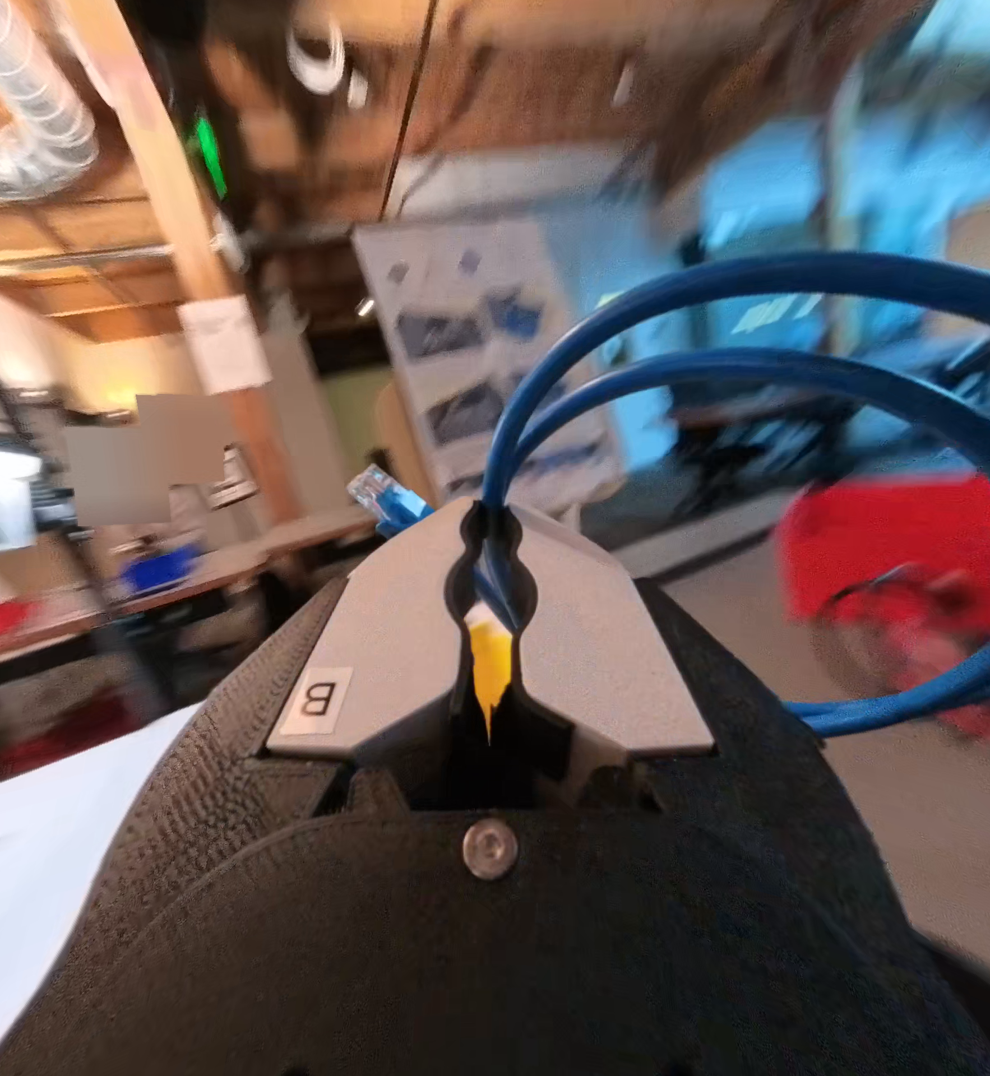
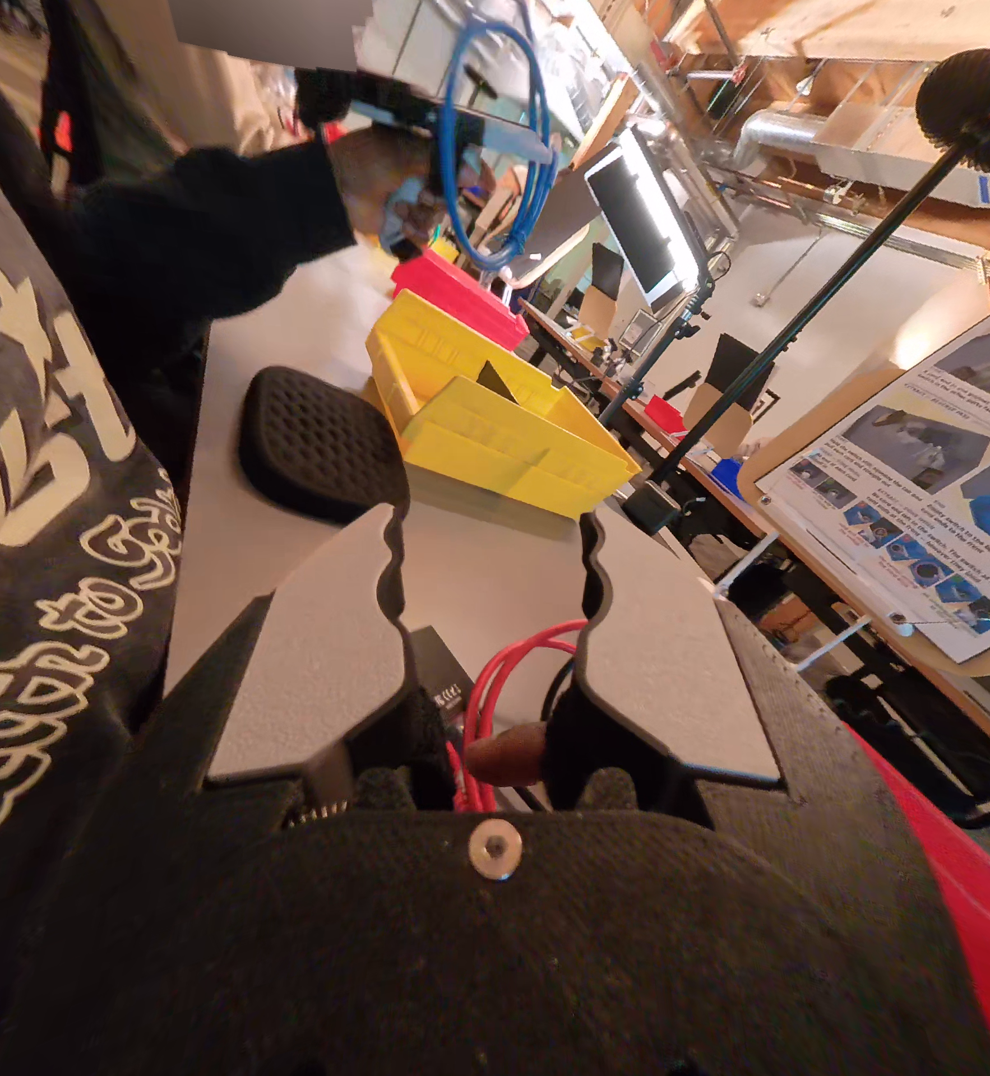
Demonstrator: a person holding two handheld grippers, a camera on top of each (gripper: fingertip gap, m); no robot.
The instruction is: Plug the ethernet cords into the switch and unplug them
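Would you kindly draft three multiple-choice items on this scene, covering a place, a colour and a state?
1. Where is the coiled blue ethernet cord?
A. in a bin
B. clamped in the left tongs
C. under the desk

2. What colour are the two nearest open plastic bins on the white tabletop?
A. yellow
B. green
C. black

3. How do the right tongs stand?
A. shut on a cord
B. shut, holding nothing
C. open

Answers: 1 B, the grey fingers pinch the cord's strands; 2 A, both show yellow walls; 3 C, a wide gap shows between the fingers.
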